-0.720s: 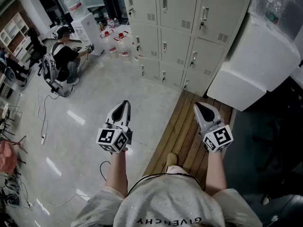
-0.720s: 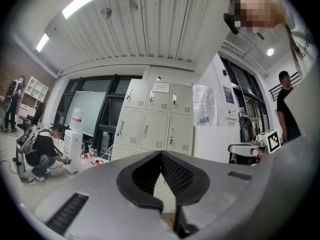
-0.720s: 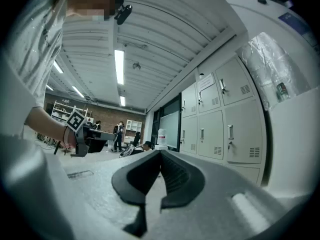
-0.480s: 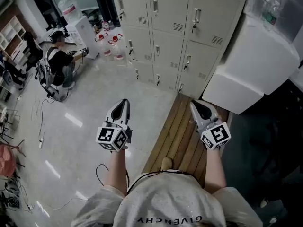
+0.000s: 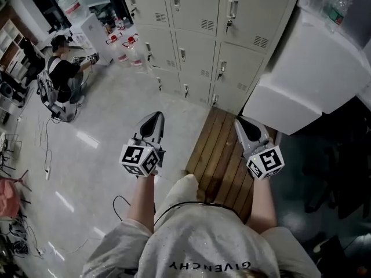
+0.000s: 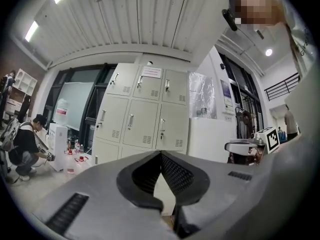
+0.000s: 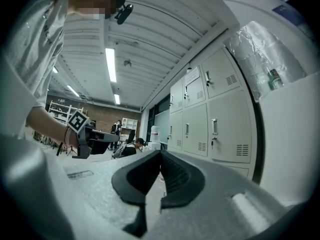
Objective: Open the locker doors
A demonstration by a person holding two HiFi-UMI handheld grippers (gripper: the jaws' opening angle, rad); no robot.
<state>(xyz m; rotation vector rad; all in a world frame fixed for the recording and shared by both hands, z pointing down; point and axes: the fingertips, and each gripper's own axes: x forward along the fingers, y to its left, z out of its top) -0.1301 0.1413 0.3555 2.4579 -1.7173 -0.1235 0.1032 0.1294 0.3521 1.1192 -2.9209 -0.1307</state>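
A bank of beige lockers point(image 5: 197, 7) stands ahead, all doors closed, each with a small metal handle point(image 5: 232, 7). The same lockers show in the left gripper view point(image 6: 135, 119) and in the right gripper view point(image 7: 220, 119). My left gripper point(image 5: 156, 115) is held level over the grey floor, shut and empty, its tips meeting point(image 6: 161, 153). My right gripper point(image 5: 240, 121) hangs over the wooden platform, also shut with nothing in it point(image 7: 161, 152). Both grippers are well short of the lockers and touch nothing.
A big white block point(image 5: 307, 80) stands right of the lockers, with a wrapped bundle on top. A wooden slat platform point(image 5: 217, 149) lies in front. A person point(image 5: 58, 74) crouches at the far left near water jugs point(image 5: 122, 42). Cables point(image 5: 49, 149) trail on the floor.
The lockers have slid upward and closer in the head view as the person steps forward, a knee now showing. Both grippers keep the same pose and stay shut.
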